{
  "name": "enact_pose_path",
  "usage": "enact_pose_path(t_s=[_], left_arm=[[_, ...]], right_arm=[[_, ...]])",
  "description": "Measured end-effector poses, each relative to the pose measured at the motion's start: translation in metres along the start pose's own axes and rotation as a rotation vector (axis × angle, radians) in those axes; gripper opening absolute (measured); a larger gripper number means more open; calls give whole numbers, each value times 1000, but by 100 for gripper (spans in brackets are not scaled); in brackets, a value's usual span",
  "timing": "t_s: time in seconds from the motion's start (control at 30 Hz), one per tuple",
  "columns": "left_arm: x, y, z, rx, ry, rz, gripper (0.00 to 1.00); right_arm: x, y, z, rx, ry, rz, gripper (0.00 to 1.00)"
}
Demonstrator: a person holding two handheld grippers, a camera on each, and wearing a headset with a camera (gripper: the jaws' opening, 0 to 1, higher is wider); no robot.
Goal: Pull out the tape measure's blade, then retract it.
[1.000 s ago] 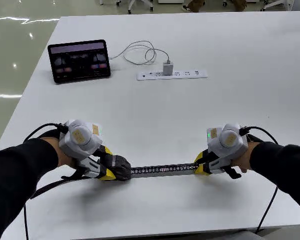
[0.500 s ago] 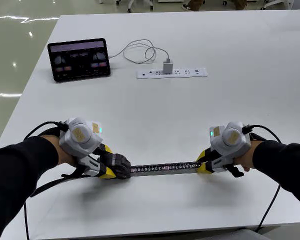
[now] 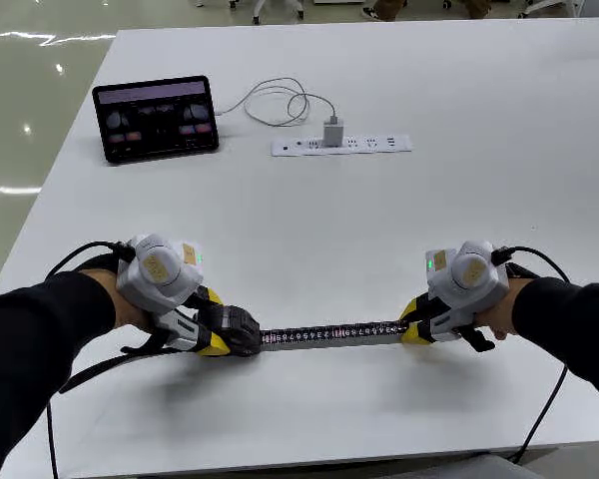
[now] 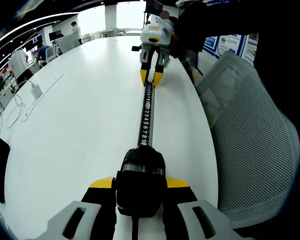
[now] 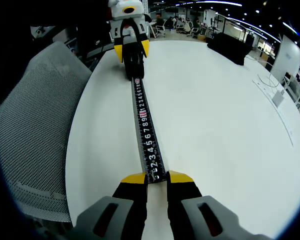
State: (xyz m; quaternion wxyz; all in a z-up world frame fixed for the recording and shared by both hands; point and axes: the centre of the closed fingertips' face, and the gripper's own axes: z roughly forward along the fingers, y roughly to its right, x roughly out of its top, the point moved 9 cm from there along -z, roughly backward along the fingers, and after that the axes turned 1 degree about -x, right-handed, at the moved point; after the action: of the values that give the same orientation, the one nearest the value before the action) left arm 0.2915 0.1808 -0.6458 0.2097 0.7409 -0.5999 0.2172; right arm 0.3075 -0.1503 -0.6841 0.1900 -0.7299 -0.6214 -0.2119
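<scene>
A black tape measure case (image 3: 234,330) rests on the white table (image 3: 399,220) near its front edge, and my left gripper (image 3: 218,324) is shut on it; the case (image 4: 139,179) sits between yellow-tipped fingers (image 4: 102,183). Its numbered blade (image 3: 331,333) lies drawn out to the right, flat on the table. My right gripper (image 3: 410,330) is shut on the blade's end, the blade (image 5: 148,142) running from the fingers (image 5: 133,178) toward the left gripper (image 5: 131,55). In the left gripper view the right gripper (image 4: 152,77) stands at the blade's far end (image 4: 147,107).
A dark tablet (image 3: 157,118) stands at the back left. A white power strip (image 3: 341,146) with a charger and a looped cable (image 3: 280,103) lies behind the middle. A mesh chair (image 4: 250,135) sits just off the table's front edge. Cables trail from both grippers.
My right gripper has moved a little to the right with the blade's end, so more blade is out. The left gripper and the case stayed put.
</scene>
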Motion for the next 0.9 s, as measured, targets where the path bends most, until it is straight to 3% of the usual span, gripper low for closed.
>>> enact_pose_path(t_s=[0.9], left_arm=[[-1, 0, 0, 2, 2, -2, 31]], right_arm=[[-13, 3, -10, -6, -18, 15, 9]])
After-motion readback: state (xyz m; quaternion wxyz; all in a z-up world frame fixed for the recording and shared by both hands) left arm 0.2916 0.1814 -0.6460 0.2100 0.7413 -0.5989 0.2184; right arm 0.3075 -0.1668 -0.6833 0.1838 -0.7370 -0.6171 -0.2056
